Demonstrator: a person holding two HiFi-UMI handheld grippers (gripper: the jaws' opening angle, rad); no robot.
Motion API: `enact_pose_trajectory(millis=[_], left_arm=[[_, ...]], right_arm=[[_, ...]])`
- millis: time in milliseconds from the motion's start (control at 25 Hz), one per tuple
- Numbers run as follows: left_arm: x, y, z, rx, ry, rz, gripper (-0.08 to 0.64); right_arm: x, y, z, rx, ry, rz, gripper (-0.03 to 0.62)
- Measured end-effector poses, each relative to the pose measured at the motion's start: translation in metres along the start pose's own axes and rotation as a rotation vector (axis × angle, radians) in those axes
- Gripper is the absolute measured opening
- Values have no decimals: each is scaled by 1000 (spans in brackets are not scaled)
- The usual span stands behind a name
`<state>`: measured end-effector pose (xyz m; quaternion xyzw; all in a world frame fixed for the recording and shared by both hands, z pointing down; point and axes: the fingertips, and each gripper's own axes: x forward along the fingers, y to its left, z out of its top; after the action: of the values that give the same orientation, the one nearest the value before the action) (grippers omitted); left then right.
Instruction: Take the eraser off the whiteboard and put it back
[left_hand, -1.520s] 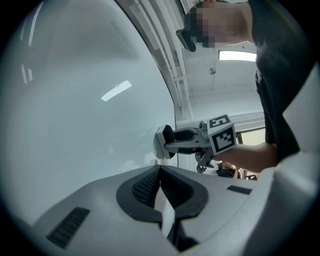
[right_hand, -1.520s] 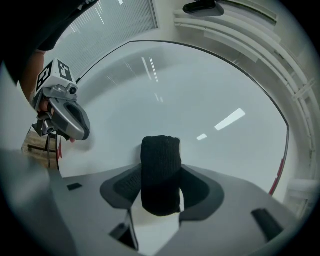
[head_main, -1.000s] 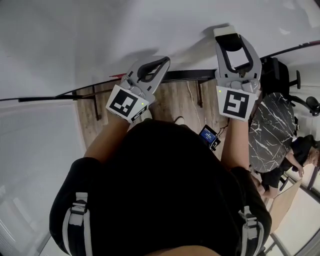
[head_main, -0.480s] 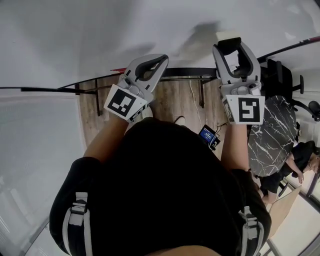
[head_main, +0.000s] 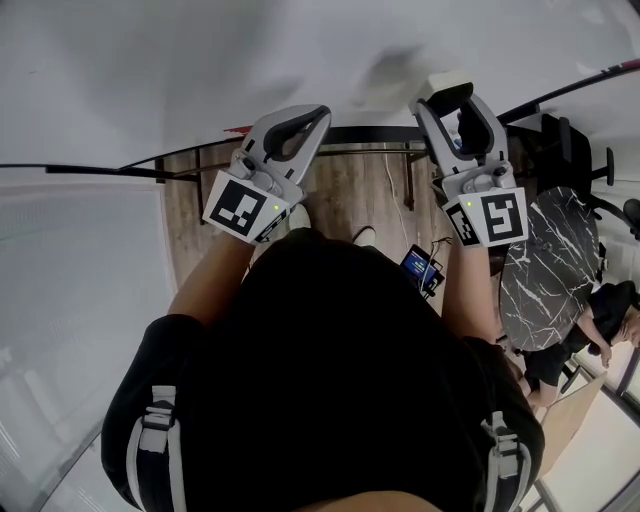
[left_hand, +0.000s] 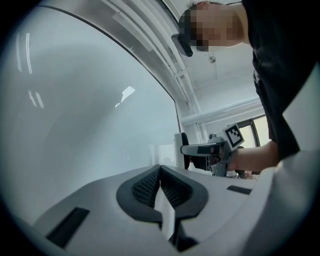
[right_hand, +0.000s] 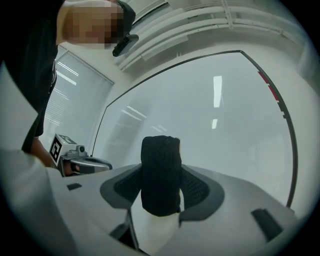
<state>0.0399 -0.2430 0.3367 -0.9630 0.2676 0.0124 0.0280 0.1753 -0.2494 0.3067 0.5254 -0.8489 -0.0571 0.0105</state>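
A wood-plank floor (head_main: 350, 205) lies below, with a dark marble-topped round table (head_main: 545, 270) and black office chair (head_main: 565, 150) at right, and a bright window (left_hand: 260, 131) beyond.

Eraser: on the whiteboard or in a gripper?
In the right hand-held gripper: its pads press both sides of the eraser, black felt facing the camera. Contact with the whiteboard: cannot tell.

eraser (right_hand: 160, 165): black felt, white body | upright, gripped in right gripper (right_hand: 160, 174) | whiteboard (right_hand: 215, 115): blank, behind it
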Motion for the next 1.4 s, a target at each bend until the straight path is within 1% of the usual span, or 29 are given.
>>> enact_pose_trajectory(millis=[360,600,1040,1400], left_arm=[[-4,-9,-3,3,4,-10,3],[-21,-10,-7,7,4,-4,3],[-7,-12,-15,-8,25,-16,3],[-3,-15,-16,-5,26,-18,3]], right_arm=[[-9,11,-25,84,30,33,222],[-14,34,-40,114,53,52,222],[-13,29,-58,169,73,60,222],[-12,29,-58,173,70,68,222]])
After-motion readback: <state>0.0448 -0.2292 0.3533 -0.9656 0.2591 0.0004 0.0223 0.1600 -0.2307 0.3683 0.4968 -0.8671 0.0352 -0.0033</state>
